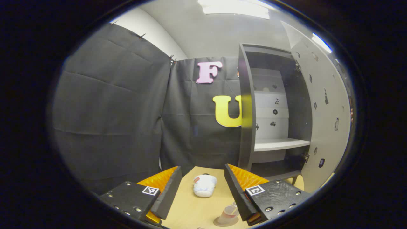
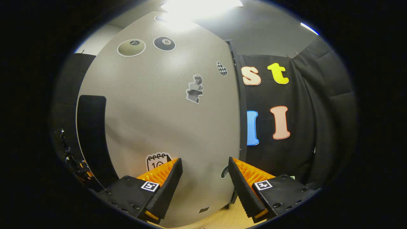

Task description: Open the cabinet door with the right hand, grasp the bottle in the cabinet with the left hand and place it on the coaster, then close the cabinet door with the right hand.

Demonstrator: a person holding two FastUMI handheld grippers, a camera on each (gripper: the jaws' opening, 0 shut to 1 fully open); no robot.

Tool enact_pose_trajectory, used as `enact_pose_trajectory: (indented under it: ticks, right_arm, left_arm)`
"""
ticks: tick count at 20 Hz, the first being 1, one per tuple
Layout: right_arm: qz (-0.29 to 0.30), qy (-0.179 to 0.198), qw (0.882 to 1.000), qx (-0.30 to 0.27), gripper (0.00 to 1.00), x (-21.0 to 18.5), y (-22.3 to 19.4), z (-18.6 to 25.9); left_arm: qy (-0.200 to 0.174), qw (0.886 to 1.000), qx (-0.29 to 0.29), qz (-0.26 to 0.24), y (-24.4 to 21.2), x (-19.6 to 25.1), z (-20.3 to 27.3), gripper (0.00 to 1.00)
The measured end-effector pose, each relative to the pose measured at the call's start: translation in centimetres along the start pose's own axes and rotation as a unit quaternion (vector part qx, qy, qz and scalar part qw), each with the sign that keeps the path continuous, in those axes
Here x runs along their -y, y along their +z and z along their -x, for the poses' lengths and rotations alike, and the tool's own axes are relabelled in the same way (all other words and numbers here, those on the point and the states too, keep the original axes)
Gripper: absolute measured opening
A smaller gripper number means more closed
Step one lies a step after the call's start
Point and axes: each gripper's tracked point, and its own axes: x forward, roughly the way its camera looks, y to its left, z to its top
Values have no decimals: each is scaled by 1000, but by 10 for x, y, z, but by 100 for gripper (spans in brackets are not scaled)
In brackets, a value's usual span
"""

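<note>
- The tall grey cabinet (image 1: 274,111) stands wide open in the left gripper view, its pale sticker-dotted door (image 1: 324,121) swung right out, so the opening step looks done.
- Shelves look bare: the white shelf (image 1: 281,144) carries nothing I can make out, which suggests the bottle is already out.
- Down at the bottom edge, a small clear plastic bottle (image 1: 229,214) with a pale pinkish tint sits upright on a round beige coaster (image 1: 226,222) on the light wooden table (image 1: 190,210). It is partly hidden behind a fingertip, so I say "on the coaster" with some caution.
- The left gripper (image 1: 202,187) has its jaws spread wide and grips nothing; the bottle stands beside its right-hand finger, free of it, which reads as released.
- A soft white plush toy (image 1: 204,185) lies on the table further back, between the fingers in view but untouched.
- Over to the right gripper view: the right gripper (image 2: 205,179) is spread wide too, empty, aimed at the outer face of the door (image 2: 165,121), very close, well placed for pushing it shut.
- This view gives the door's outside, with stickers and a dark handle recess (image 2: 92,136); the left gripper view gives the cabinet interior, bottle and coaster.
- My call: closing the door is what remains.
</note>
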Motion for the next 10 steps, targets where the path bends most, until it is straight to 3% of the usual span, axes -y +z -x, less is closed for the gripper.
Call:
enact_pose_trajectory:
  ticks: [5, 10]
  right_arm:
    - [-23, 25, 999, -6, 93, -20, -6, -14]
    - [-19, 18, 1000, -2, 93, -36, -6, -44]
  left_arm:
    - [17, 1000, -3, 11, -3, -18, 7, 83]
    - [29, 1000, -5, 1, -4, -28, 14, 83]
